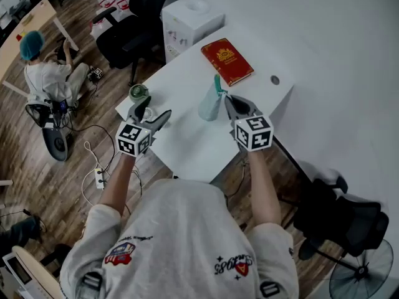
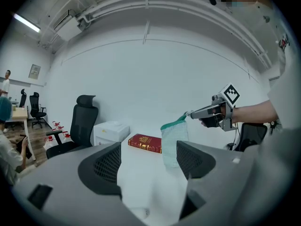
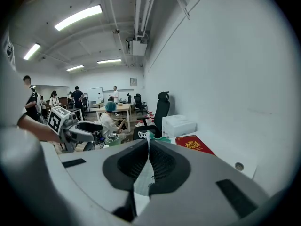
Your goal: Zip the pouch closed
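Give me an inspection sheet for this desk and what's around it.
Surface: white table, with a round cable port.
Job's things: pale green mesh pouch hanging by its green zipper edge.
Clutter: red hardcover book; green-lidded jar near the table's edge.
Grippers: right tongs shut on the pouch; left tongs open, empty.
Cables: white power strip with cords on the wooden floor.
Surroundings: black office chair, white box, seated person.

Pale green mesh pouch (image 1: pixel 209 108), red gold-crested book (image 1: pixel 227 61), white table (image 1: pixel 187 139), black chair (image 1: pixel 134 17).
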Demonstrator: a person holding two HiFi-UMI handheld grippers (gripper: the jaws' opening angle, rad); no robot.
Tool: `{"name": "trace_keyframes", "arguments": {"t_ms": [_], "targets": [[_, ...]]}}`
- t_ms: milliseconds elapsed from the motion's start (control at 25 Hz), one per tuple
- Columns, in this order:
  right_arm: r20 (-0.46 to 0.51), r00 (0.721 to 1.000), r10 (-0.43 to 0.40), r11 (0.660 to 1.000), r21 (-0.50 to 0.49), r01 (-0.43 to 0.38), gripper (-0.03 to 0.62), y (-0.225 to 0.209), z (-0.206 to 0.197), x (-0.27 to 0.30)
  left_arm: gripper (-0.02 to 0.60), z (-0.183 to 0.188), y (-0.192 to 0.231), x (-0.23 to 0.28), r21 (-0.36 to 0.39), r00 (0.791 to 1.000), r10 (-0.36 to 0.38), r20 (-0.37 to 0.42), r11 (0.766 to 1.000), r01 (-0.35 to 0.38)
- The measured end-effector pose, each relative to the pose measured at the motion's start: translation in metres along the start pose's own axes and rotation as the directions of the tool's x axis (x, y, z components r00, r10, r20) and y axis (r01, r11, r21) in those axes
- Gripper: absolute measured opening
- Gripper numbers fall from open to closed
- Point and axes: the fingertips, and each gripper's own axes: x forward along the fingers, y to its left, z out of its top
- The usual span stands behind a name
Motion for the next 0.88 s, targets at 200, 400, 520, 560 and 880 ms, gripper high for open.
{"name": "trace_keyframes", "arguments": {"t_ms": [200,400,520,560,880], "targets": [[0.020,1.000,-0.008,1.000,0.011,0.008,0.017,-0.001,0.008,-0.006,0.365,0.010,-0.011,0.006,0.019,0.999,-0.034,0.011,0.999,0.034],[0.011,1.000,-0.012,1.000,0.007,0.012,0.017,-0.001,0.009,-0.012,0.362,0.023,-0.016,0.002,0.026,0.998,-0.044,0.044,0.999,0.043],[0.002,1.000,-0.008,1.000,0.008,0.008,0.017,-0.001,0.006,-0.014,0.360,0.025,-0.014,0.003,0.022,0.998,-0.046,0.047,0.999,0.045],[0.000,1.000,-0.006,1.000,0.008,0.006,0.017,0.000,0.005,-0.015,0.360,0.025,-0.014,0.003,0.020,0.998,-0.047,0.048,0.999,0.046],[-0.013,0.999,0.030,0.999,-0.019,-0.031,0.017,0.018,0.005,-0.019,0.330,0.035,-0.023,-0.001,-0.049,0.990,-0.110,0.084,0.992,0.114]]}}
